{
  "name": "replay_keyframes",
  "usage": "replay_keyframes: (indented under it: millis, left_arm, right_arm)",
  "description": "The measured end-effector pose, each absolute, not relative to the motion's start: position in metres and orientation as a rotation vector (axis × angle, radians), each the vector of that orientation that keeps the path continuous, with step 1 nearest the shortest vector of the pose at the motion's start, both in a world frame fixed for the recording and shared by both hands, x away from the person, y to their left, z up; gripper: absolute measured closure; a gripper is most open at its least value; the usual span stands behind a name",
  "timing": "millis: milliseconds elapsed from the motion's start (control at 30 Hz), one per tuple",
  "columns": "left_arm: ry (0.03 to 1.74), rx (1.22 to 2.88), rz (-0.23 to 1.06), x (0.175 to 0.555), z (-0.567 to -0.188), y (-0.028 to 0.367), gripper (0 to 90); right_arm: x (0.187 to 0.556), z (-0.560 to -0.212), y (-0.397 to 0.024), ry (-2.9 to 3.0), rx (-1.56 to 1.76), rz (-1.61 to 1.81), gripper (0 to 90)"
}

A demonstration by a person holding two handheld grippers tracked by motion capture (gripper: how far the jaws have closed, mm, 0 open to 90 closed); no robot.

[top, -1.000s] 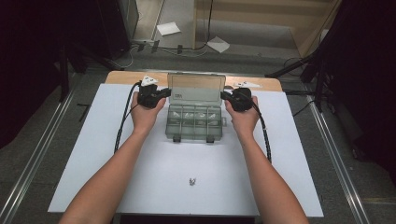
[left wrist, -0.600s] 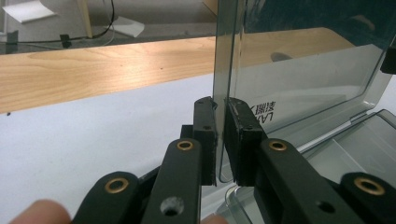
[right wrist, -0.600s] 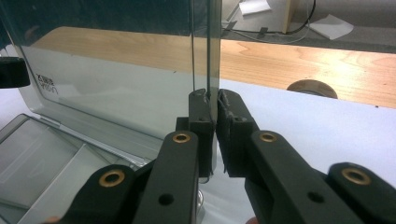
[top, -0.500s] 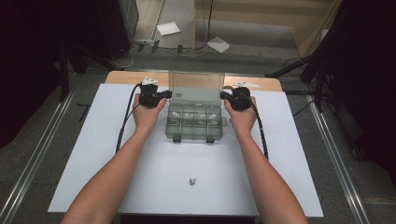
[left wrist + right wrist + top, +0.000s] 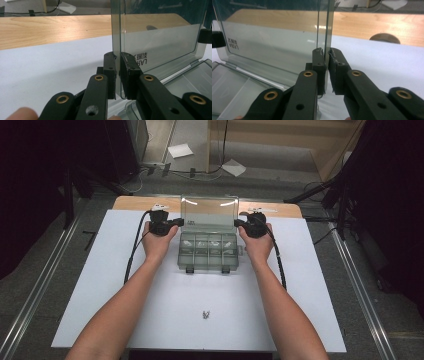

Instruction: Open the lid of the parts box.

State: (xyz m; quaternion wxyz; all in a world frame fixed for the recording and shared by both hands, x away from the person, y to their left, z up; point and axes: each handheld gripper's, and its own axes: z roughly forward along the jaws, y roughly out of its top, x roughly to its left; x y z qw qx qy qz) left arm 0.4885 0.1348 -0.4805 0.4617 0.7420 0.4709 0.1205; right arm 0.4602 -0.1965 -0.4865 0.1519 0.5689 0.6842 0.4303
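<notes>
A clear grey plastic compartment box [image 5: 207, 257] sits at the far middle of the white mat, its lid [image 5: 209, 212] standing up. My left gripper [image 5: 175, 223] is shut on the lid's left side edge. In the left gripper view, the jaws [image 5: 118, 56] pinch the thin lid [image 5: 160, 37] edge between the pads. My right gripper [image 5: 241, 224] is shut on the lid's right side edge. The right gripper view shows its jaws [image 5: 325, 52] clamped on the lid [image 5: 274, 42]. Several compartments hold small pale parts.
A small metal part [image 5: 205, 314] lies on the white mat [image 5: 100, 285] near the front, between the forearms. A wooden table edge [image 5: 135, 202] runs behind the box. Cables trail from both grippers along the forearms.
The lid stands a little more upright than a second ago. Both hands have barely moved and keep their grip on it.
</notes>
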Motion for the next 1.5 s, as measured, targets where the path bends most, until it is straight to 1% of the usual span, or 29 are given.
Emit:
replay_keyframes:
  millis: [167,500,933,967,1000,1033,1067,1100,1133,1167,1200,1233,1267,1300,1333,1400,1433,1500]
  left_arm:
    - [1.178,1.824,0.279,0.489,-0.482,0.135,80.7]
    - [1.19,1.866,0.286,0.489,-0.487,0.135,80.4]
    - [1.197,1.858,0.277,0.487,-0.491,0.135,80.3]
    - [1.19,1.857,0.289,0.486,-0.491,0.135,73.8]
    - [1.19,1.857,0.289,0.486,-0.491,0.135,71.6]
    - [1.191,1.852,0.288,0.485,-0.49,0.135,71.6]
    - [1.181,1.851,0.291,0.484,-0.489,0.136,68.7]
    - [1.172,1.852,0.293,0.483,-0.488,0.136,67.3]
    - [1.16,1.851,0.289,0.481,-0.487,0.138,63.9]
    - [1.155,1.837,0.288,0.479,-0.487,0.138,63.9]
    - [1.146,1.826,0.279,0.477,-0.486,0.139,61.0]
    - [1.129,1.824,0.271,0.475,-0.485,0.14,60.3]
    - [1.115,1.826,0.286,0.472,-0.484,0.139,53.3]
    - [1.102,1.838,0.302,0.469,-0.483,0.139,53.3]
    - [1.094,1.839,0.301,0.466,-0.482,0.139,49.2]
    - [1.082,1.83,0.296,0.462,-0.481,0.14,41.0]
    - [1.078,1.828,0.284,0.46,-0.481,0.141,33.3]
    - [1.067,1.817,0.264,0.456,-0.48,0.143,26.4]
  right_arm:
    - [0.461,-0.491,-0.197,1.993,1.642,1.209,84.0]
    - [0.462,-0.496,-0.196,1.999,1.66,1.174,83.7]
    - [0.463,-0.5,-0.197,2.007,1.682,1.178,83.7]
    - [0.462,-0.5,-0.197,2.011,1.658,1.188,80.8]
    - [0.46,-0.499,-0.197,2.001,1.641,1.19,77.9]
    - [0.46,-0.499,-0.197,2.001,1.641,1.19,77.9]
    - [0.458,-0.498,-0.198,1.987,1.625,1.188,75.4]
    - [0.456,-0.497,-0.199,1.976,1.613,1.197,70.9]
    - [0.453,-0.495,-0.202,1.961,1.596,1.21,63.7]
    - [0.453,-0.495,-0.202,1.961,1.596,1.21,63.7]
    - [0.451,-0.495,-0.203,1.957,1.589,1.207,59.8]
    - [0.449,-0.494,-0.205,1.963,1.58,1.217,57.2]
    - [0.444,-0.491,-0.209,1.955,1.555,1.265,53.1]
    - [0.444,-0.491,-0.209,1.955,1.555,1.265,53.1]
    - [0.441,-0.49,-0.21,1.954,1.532,1.28,50.1]
    - [0.435,-0.488,-0.213,1.946,1.516,1.282,41.0]
    - [0.429,-0.485,-0.215,1.938,1.505,1.299,32.2]
    - [0.423,-0.482,-0.217,1.928,1.49,1.32,23.8]
